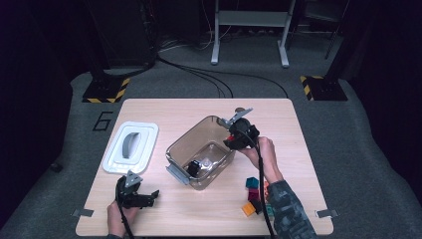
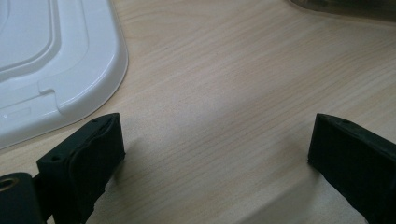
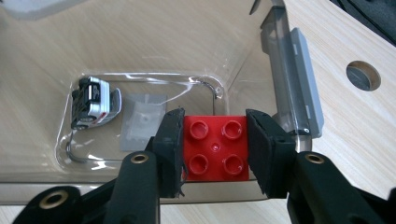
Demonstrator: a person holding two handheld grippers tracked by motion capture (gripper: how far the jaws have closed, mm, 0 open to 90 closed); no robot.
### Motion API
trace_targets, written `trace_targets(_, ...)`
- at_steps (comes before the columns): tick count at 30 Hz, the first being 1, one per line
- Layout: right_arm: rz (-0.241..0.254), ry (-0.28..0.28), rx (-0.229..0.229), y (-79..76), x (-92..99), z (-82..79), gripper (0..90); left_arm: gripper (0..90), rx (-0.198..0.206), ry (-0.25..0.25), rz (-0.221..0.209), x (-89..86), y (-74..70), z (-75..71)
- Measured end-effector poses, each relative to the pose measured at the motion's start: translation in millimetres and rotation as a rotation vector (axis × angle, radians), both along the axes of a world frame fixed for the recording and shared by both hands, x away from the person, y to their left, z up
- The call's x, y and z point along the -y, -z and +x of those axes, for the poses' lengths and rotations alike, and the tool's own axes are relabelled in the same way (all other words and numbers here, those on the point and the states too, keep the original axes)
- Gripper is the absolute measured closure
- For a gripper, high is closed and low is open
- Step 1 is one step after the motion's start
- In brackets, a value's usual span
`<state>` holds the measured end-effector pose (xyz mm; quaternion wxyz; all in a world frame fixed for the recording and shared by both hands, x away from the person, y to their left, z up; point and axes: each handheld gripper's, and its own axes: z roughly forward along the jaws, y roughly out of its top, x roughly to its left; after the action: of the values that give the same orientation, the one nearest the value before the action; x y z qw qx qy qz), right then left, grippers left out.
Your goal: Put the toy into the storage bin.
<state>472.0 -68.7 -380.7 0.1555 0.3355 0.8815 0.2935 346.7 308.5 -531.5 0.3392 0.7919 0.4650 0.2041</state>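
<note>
My right gripper (image 3: 215, 147) is shut on a red studded brick (image 3: 215, 148), held over the open clear plastic container (image 1: 180, 144). In the high view this gripper (image 1: 234, 139) hangs over the container's right rim, with the red brick (image 1: 230, 138) just showing. On the container's floor lies a small silver and black toy car (image 3: 95, 103) next to a clear flat piece (image 3: 140, 122). My left gripper (image 1: 149, 195) rests open near the table's front left, its jaws wide apart over bare wood (image 2: 215, 140).
The container's white lid (image 1: 130, 146) lies flat at the left, its corner in the left gripper view (image 2: 56, 60). Several loose bricks (image 1: 255, 195) in teal, maroon and orange sit at the front right. A grey latch (image 3: 303, 79) stands on the container's end.
</note>
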Motion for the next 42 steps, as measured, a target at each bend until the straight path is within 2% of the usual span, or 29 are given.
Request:
trace_targets(5,-0.01,-0.012,-0.005,2.3,-1.6,0.2,56.9,3.4,0.0,0.0,0.0,0.0,0.0,0.0)
trace_targets(7,-0.008,0.001,-0.02,3.4,-1.3,1.5,49.3,3.4,-0.001,0.001,0.001,-0.1,-0.1,0.0)
trace_targets(9,-0.005,0.003,-0.021,3.5,-0.8,1.8,47.2,3.4,0.0,0.0,0.0,0.0,0.0,0.0)
trace_targets(10,0.008,0.01,-0.022,2.8,0.8,1.6,38.9,3.4,-0.003,0.002,0.0,-0.2,-0.2,0.1)
trace_targets(11,0.008,0.01,-0.022,2.8,0.8,1.6,38.9,3.4,-0.003,0.002,0.0,-0.2,-0.2,0.1)
trace_targets(12,0.03,0.022,-0.018,0.8,4.1,1.1,33.0,3.4,-0.003,0.003,0.0,-0.2,-0.2,0.1)
trace_targets(13,0.03,0.022,-0.018,0.8,4.1,1.1,33.0,3.4,-0.003,0.003,0.0,-0.2,-0.2,0.1)
trace_targets(14,0.059,0.037,-0.009,-2.0,7.9,-0.2,26.9,3.4,-0.005,0.004,0.0,-0.3,-0.4,0.0)
trace_targets(15,0.059,0.037,-0.009,-2.0,7.9,-0.2,26.9,3.4,-0.005,0.004,0.0,-0.3,-0.4,0.0)
trace_targets(16,0.088,0.048,0.007,-6.0,13.2,-1.8,22.9,3.4,-0.003,0.003,-0.001,-0.2,-0.2,0.1)
trace_targets(18,0.102,0.052,0.009,-8.3,16.0,-2.7,20.9,3.4,0.0,0.0,-0.001,0.0,0.0,0.1)
trace_targets(19,0.12,0.071,0.031,-12.1,21.9,-5.5,17.7,3.4,-0.005,0.003,0.0,-0.3,-0.3,0.1)
trace_targets(26,0.164,0.092,0.046,-18.9,46.7,-15.2,13.1,3.5,-0.005,0.003,-0.001,-0.3,-0.3,0.1)
trace_targets(31,0.176,0.108,0.042,-18.4,59.2,-22.5,12.8,3.5,-0.005,0.003,-0.001,-0.3,-0.3,0.1)
trace_targets(37,0.173,0.117,0.026,-6.7,74.8,-33.1,13.7,3.5,-0.005,0.003,-0.001,-0.3,-0.3,0.1)
trace_targets(40,0.179,0.125,0.012,5.8,84.0,-40.0,13.9,3.5,-0.005,0.003,-0.001,-0.3,-0.3,0.1)
trace_targets(41,0.179,0.125,0.012,5.8,84.0,-40.0,13.9,3.5,-0.005,0.003,-0.001,-0.3,-0.3,0.1)
trace_targets(42,0.181,0.127,-0.001,13.2,87.5,-44.0,13.6,3.5,-0.005,0.003,0.0,-0.3,-0.3,0.1)
